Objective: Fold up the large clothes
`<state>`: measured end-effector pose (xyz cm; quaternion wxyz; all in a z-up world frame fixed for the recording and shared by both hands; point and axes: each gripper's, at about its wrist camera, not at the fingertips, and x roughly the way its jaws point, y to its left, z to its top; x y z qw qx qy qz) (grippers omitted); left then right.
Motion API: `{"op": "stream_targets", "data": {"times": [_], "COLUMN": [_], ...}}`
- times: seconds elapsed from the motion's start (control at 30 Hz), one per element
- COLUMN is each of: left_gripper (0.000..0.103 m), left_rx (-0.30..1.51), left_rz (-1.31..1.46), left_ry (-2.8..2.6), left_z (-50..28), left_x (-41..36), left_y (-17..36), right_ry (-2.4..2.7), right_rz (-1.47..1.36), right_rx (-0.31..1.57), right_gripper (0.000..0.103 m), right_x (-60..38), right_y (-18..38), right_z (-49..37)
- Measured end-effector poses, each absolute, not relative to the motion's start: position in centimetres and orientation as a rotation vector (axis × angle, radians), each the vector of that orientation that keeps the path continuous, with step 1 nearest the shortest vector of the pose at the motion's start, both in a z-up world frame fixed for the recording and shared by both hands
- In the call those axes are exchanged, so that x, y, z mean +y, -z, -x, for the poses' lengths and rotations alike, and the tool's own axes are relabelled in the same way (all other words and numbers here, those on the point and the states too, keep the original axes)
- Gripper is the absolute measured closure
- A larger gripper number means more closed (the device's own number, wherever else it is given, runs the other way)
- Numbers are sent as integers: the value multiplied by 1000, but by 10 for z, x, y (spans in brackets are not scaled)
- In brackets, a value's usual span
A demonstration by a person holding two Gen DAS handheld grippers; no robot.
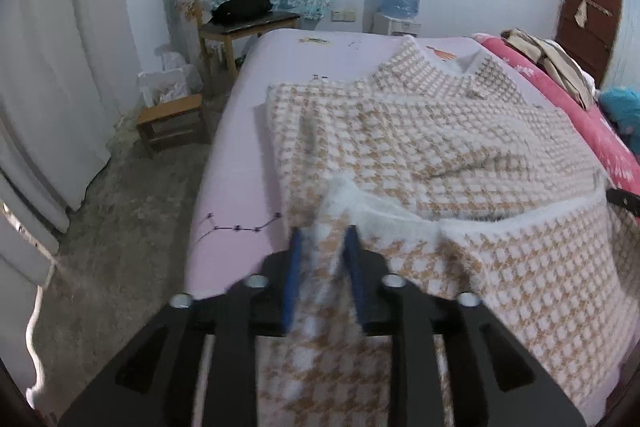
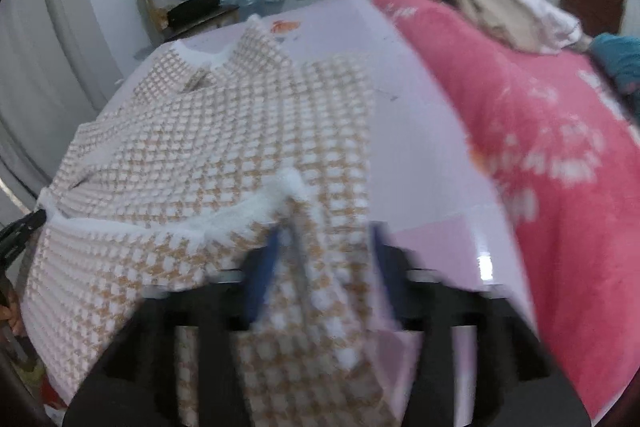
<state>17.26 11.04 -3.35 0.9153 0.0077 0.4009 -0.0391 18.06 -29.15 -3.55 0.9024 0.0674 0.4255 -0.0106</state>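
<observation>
A: Where was the sweater (image 1: 440, 143) at that point?

B: Spread across the lilac bed (image 1: 240, 155), filling the middle of both views, collar toward the top of the frame; its near hem was lifted and bunched at the bottom centre, the white fuzzy edge turned up.

A: And the jaws?

B: The left gripper (image 1: 322, 259) stood partly open with a fold of hem between its blue fingers (image 1: 294, 267); the cloth touched them, but blur kept me from saying whether they pinched it or merely bracketed it; the right gripper (image 2: 324, 251) stood wider, a ridge of hem rising in the gap with space on the right side, so I judged it was not clamped.

A: What could have gone wrong from there?

B: If the hem was carried toward the collar on such a loose hold, the thick knit could have slid out on one side, leaving a skewed fold; an uneven pull between the two hands would have dragged the whole garment along the sheet; the pink blanket (image 2: 540, 131) at the right of the frame lay near enough to snag the sweater's edge.
</observation>
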Motion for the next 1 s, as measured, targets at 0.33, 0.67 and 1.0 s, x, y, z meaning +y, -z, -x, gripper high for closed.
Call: {"op": "stream_targets", "data": {"times": [0.33,0.67,1.0], "left_gripper": [69,69,69], "left_rx": [768,981,916], "left_rz": [174,81,-41], "left_ry": [416,406,666], "left_z": [-117,-130,-69], "left_x": [98,47,27], "left_y": [-13,46,12], "right_ry": [-193,-285,-453], "right_rz": [-259,-203,-44], "right_rx": [861,1040,944], "right_gripper": [45,73,76], "right_x": [-261,-203,-174], "right_y": [-1,56,5], "right_z": [-134,-177,-106]}}
